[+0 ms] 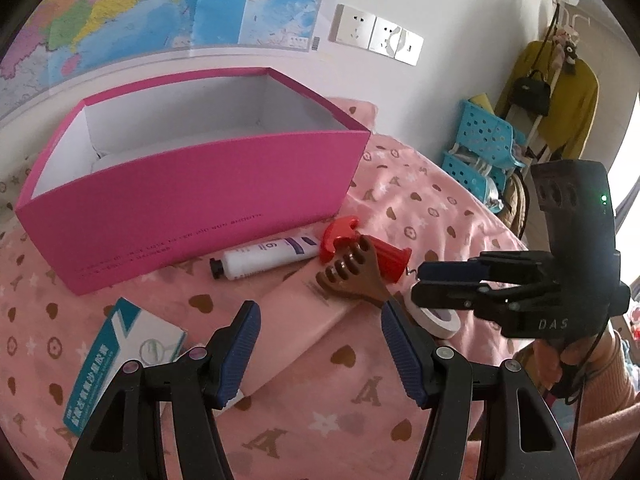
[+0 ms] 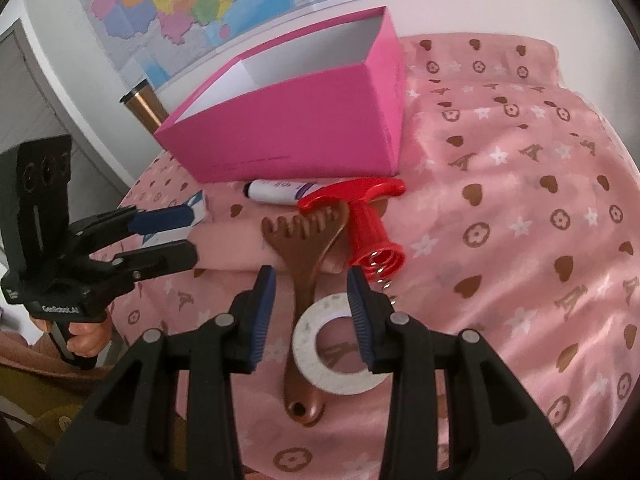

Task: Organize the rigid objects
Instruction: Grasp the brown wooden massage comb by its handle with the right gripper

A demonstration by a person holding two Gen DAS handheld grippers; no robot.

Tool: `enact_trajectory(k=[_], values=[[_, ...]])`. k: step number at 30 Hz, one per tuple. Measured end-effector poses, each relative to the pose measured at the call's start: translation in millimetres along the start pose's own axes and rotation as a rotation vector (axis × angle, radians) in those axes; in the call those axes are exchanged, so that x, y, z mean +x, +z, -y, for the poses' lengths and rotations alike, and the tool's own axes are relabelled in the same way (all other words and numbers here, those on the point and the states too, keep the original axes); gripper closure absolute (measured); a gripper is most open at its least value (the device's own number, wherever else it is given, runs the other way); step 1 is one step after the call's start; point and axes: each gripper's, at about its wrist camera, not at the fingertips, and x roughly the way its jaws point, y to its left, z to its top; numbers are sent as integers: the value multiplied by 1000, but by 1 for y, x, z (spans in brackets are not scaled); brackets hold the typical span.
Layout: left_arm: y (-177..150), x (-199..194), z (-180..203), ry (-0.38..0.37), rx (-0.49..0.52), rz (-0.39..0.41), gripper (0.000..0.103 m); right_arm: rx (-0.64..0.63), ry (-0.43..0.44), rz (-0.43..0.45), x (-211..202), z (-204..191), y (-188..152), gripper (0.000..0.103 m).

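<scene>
Right wrist view: I am hovering my right gripper [image 2: 312,300], part-open and empty, over the tape [image 2: 340,376] bound for the box [image 2: 300,136].

The pink box's [image 1: 192,196] near wall hides most of its floor, the brown scraper [image 2: 308,276] covers part of the red corkscrew [image 2: 360,220], and the box's print is too small to read.

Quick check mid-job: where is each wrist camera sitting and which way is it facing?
Left wrist: on the left gripper, angled down at the pink box; right gripper and a sleeve show at right.
Right wrist: on the right gripper, angled down over the tape roll and brown massager; left gripper and a hand at left.
Shared: box, white tube, red corkscrew, massager.
</scene>
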Motion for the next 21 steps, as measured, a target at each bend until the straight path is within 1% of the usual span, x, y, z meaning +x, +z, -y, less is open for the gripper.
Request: enact_trajectory(k=[5, 10, 15, 21], values=[[-2, -1, 1, 0, -2, 0, 39, -50, -6, -21, 10, -11, 1, 64], [-4, -2, 0, 4, -15, 2, 39, -91, -38, -56, 24, -17, 6, 64], [-6, -3, -3, 7, -25, 2, 39, -105, -58, -89, 36, -18, 8, 64], [-7, -4, -5, 9, -32, 0, 39, -103, -61, -111, 45, -17, 8, 64]])
